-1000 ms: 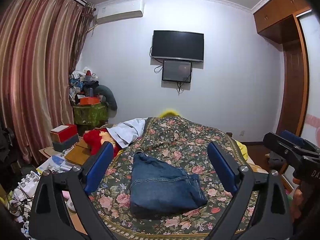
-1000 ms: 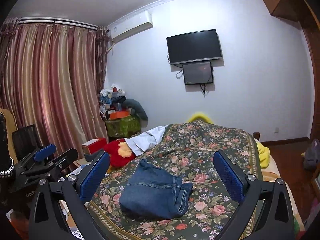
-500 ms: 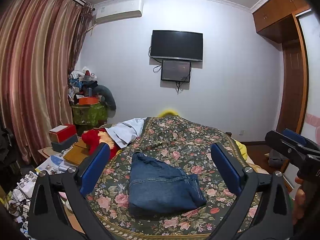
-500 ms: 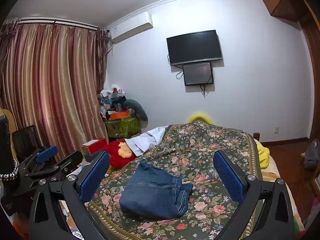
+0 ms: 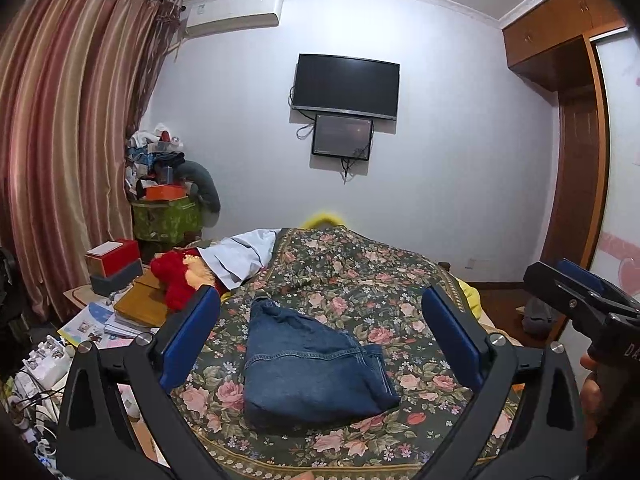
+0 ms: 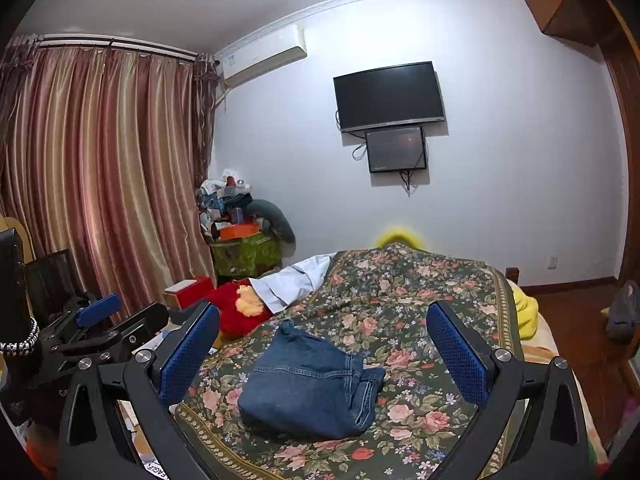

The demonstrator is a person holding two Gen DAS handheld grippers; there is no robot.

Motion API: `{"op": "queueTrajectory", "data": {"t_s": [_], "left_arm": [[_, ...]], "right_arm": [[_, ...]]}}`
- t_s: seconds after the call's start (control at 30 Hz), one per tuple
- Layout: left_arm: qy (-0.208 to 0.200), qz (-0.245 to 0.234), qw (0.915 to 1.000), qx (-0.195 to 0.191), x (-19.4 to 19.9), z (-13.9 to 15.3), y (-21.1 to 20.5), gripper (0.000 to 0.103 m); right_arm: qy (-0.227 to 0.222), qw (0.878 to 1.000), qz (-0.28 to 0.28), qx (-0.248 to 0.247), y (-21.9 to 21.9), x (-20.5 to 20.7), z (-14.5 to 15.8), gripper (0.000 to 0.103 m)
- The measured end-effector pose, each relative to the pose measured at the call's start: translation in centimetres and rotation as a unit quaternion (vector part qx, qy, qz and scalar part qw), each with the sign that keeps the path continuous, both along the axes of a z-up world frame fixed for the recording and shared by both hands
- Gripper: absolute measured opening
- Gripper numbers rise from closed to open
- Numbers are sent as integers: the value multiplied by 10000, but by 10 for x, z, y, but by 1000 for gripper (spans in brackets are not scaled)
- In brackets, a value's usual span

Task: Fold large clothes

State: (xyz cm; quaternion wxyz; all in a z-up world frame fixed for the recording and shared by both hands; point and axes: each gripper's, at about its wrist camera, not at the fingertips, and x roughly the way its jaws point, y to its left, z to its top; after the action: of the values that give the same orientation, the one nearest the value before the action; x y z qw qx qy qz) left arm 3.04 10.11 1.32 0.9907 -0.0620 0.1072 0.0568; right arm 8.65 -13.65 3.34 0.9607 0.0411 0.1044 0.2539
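A pair of blue jeans [image 5: 308,368] lies folded into a compact bundle on the floral bedspread [image 5: 360,276], near the bed's front edge. My left gripper [image 5: 320,344] hovers in front of it with jaws wide open and nothing between the blue pads. In the right wrist view the same jeans [image 6: 308,384] rest on the spread, and my right gripper [image 6: 320,352] is likewise open and empty, held back from the cloth. Each gripper shows at the other view's edge: right gripper [image 5: 580,300], left gripper [image 6: 104,324].
A red plush toy [image 5: 176,276] and a white garment [image 5: 240,252] lie at the bed's left side. A cluttered side table with boxes [image 5: 112,264] and papers stands left. Striped curtains [image 5: 60,140] hang left; a wardrobe [image 5: 576,128] stands right. A TV [image 5: 346,86] hangs on the far wall.
The left gripper's jaws have spread slightly wider and its view shifted a little. The right gripper has stayed still. The jeans have not moved.
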Motion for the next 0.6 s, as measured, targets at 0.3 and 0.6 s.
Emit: {"op": "queueTrajectory", "data": {"t_s": [0.3, 0.6], "left_arm": [[-14, 5, 10000, 49, 0, 1, -3, 102], [-33, -17, 10000, 32, 0, 2, -4, 102]], "right_arm": [[-2, 10000, 1, -8, -1, 1, -1, 103], [19, 10000, 31, -8, -3, 1, 3, 103]]}}
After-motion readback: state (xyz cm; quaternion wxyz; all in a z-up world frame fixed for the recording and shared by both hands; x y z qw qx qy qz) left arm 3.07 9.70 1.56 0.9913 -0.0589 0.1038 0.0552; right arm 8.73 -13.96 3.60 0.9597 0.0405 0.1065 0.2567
